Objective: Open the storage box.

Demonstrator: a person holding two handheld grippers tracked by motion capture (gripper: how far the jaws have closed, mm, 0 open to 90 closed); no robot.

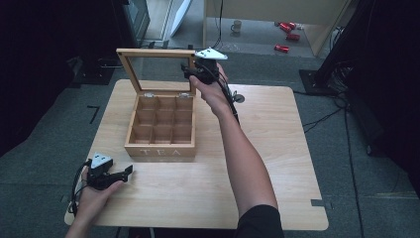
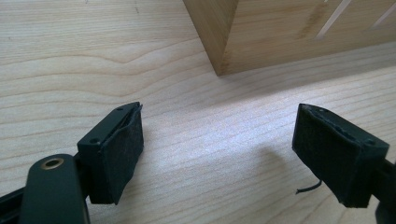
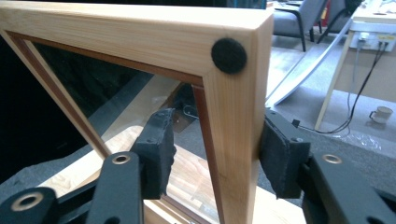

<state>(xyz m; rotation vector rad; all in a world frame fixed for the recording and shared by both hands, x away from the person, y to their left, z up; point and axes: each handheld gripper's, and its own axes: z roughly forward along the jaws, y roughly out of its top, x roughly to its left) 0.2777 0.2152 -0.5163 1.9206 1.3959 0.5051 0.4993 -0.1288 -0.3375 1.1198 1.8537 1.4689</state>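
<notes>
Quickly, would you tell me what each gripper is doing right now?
Left gripper: open, holding nothing, low over the table beside the tea box.
Right gripper: jaws around the lid frame; firm grip cannot be told.

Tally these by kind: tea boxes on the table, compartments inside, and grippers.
Tea box: 1
Compartments in it: 9
Grippers: 2, left gripper and right gripper
Total: 12

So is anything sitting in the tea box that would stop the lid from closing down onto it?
Nothing visible. The compartments of the tea box look empty, with nothing poking above the rim. The right gripper straddles the side rail of the raised lid.
</notes>
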